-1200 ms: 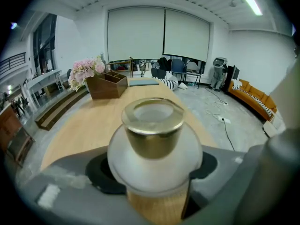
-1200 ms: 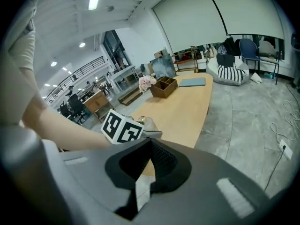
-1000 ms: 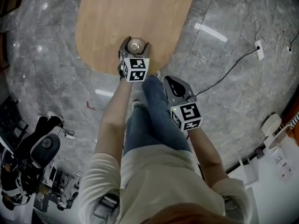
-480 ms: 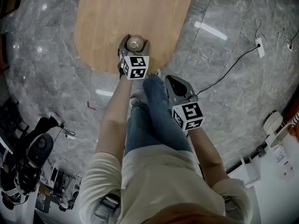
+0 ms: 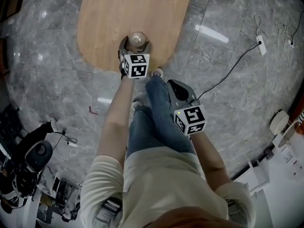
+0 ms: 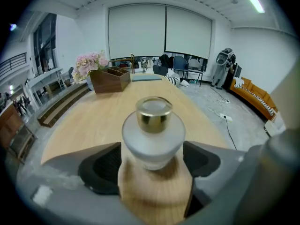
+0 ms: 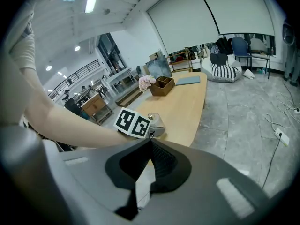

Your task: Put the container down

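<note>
Since a second ago the jaws of the left gripper [image 5: 136,47] have spread wider around the container [image 6: 153,136], and in the head view the container now shows a little more clear of the jaw tips. It is a frosted, round-shouldered bottle with a gold cap, and it stands upright on the pale wooden worktop [image 5: 118,18], close to the rounded near end. The jaws are opening. The bottle is between them, but the dark pads [image 6: 104,165] no longer seem to press on it.

This looks like the release at the end of the set-down, with the container's weight already on the wood. The next move, by my reading, is to draw the left gripper straight back toward the person. The jaws should stay wide and level so neither pad clips the bottle's broad shoulder and tips it.

The right gripper [image 7: 149,146] is held low beside the person's jeans [image 5: 156,118], away from the worktop, its jaws together with nothing between them.

At the far end of the long worktop are a wooden box [image 6: 110,80] and pink flowers [image 6: 89,63]. The floor [image 5: 228,103] is glossy grey stone, with a cable running to a power strip [image 5: 260,41] at the right. White blinds [image 6: 161,29] cover the far windows
</note>
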Motion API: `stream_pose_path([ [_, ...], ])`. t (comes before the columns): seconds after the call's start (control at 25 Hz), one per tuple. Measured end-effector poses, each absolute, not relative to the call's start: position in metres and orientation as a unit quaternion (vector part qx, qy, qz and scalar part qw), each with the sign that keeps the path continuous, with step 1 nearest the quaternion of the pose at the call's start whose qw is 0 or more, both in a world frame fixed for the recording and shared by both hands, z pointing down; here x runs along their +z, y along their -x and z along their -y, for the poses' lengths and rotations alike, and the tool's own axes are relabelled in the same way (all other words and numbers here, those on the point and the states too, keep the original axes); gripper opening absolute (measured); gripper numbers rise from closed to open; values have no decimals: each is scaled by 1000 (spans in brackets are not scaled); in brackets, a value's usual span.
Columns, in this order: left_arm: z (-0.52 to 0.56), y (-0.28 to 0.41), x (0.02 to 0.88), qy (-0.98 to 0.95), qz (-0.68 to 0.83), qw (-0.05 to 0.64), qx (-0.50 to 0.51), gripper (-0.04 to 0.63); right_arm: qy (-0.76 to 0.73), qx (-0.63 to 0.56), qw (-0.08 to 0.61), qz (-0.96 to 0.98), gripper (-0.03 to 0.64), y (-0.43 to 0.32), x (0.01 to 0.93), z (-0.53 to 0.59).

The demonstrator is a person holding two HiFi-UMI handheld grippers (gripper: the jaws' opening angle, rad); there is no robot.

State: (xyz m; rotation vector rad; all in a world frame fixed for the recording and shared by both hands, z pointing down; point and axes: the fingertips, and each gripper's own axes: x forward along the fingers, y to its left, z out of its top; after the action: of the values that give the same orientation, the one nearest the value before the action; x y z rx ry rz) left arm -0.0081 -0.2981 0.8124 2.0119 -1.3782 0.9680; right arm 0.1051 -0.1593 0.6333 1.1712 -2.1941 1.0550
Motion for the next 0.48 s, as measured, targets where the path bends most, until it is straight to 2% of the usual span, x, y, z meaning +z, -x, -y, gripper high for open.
stream_pose_path([
  [0.48,188,17,758,-759,495,288,310,420,-450,352,198,797,2,-80,605,95],
])
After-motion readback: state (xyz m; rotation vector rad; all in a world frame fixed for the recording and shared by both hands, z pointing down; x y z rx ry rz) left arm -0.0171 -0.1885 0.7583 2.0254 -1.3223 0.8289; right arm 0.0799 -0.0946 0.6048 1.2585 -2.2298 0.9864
